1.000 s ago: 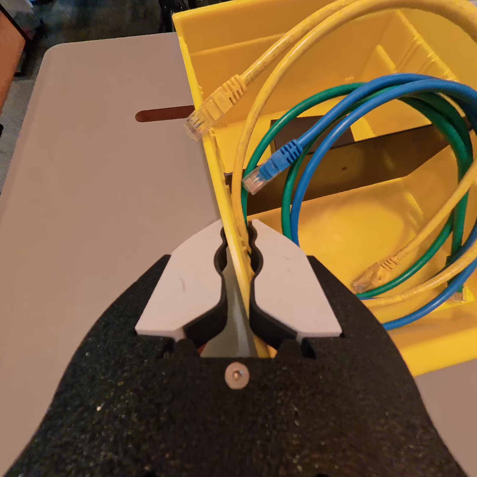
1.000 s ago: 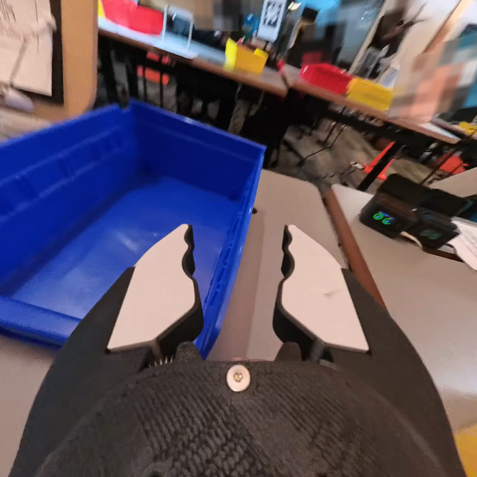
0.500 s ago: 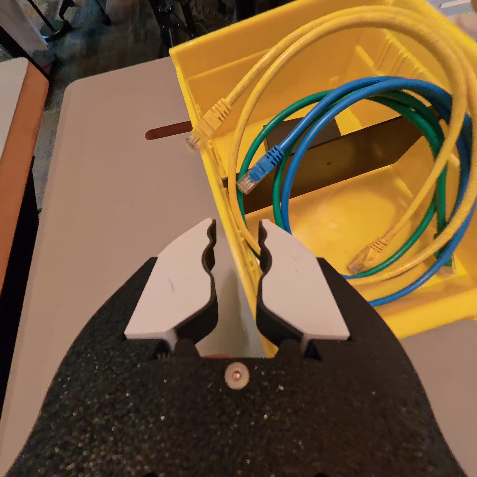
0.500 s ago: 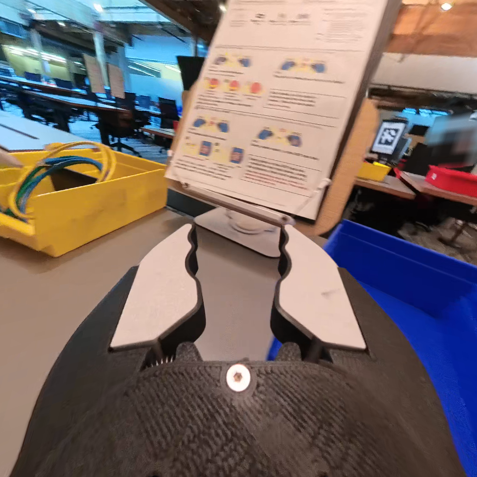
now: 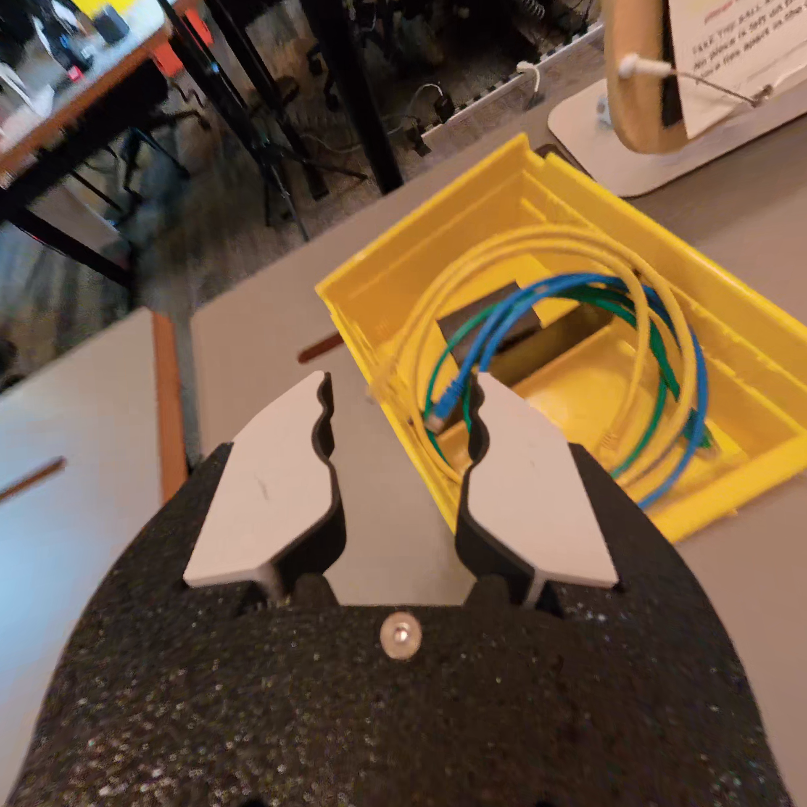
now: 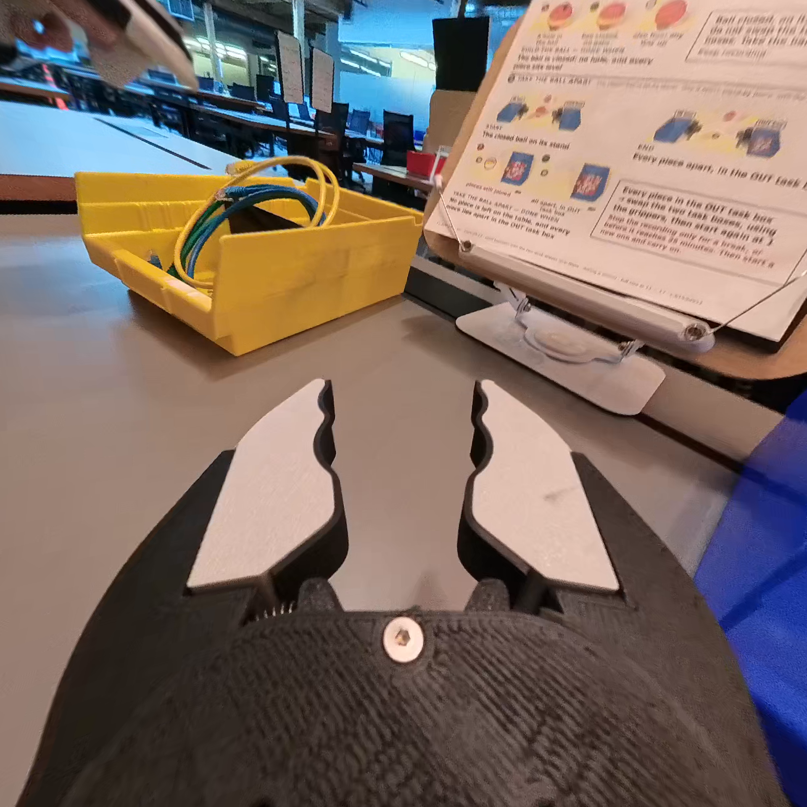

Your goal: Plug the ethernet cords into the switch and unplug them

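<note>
A yellow bin (image 5: pixel 742 493) (image 6: pixel 305 279) on the grey table holds coiled ethernet cords: a yellow cord (image 5: pixel 546 244) (image 6: pixel 323 174), a blue cord (image 5: pixel 493 345) (image 6: pixel 279 196) and a green cord (image 5: pixel 655 345). A dark flat object, perhaps the switch (image 5: pixel 563 332), lies under the cords. My left gripper (image 5: pixel 401 384) is open and empty, raised just left of the bin's near corner. My right gripper (image 6: pixel 401 388) is open and empty, low over the table, well short of the bin.
A document stand (image 6: pixel 567 362) with a printed sheet (image 6: pixel 646 144) stands right of the bin; its base also shows in the left wrist view (image 5: pixel 655 139). A blue bin (image 6: pixel 768 567) sits at the right. The other gripper shows blurred at the upper left (image 6: pixel 131 39). The table's far edge (image 5: pixel 270 284) lies beyond the bin. Tip to tip, the grippers are about 40 cm apart.
My left gripper let go of the yellow cord, opened and pulled back and up from the bin. My right gripper swung left from the blue bin to face the yellow bin and stand.
</note>
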`<control>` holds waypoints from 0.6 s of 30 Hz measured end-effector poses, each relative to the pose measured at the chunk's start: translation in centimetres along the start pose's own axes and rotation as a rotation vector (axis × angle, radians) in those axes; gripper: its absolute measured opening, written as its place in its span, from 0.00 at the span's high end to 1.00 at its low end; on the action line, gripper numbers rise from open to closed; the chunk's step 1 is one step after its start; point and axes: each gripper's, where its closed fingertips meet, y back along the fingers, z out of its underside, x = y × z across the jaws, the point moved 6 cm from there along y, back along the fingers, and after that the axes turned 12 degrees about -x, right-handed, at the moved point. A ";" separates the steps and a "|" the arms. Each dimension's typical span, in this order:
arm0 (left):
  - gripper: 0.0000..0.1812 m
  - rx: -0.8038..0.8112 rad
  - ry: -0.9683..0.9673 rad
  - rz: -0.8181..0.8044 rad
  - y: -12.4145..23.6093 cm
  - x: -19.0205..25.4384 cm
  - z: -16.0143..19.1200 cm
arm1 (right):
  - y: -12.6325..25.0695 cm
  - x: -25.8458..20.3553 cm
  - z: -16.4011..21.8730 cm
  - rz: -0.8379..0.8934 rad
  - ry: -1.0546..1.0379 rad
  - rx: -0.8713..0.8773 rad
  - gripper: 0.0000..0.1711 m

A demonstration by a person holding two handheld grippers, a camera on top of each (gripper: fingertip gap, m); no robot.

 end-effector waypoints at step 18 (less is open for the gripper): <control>0.59 -0.532 -0.646 0.248 -16.8 1.5 -9.5 | 0.1 0.3 0.1 -0.105 -0.063 0.015 0.57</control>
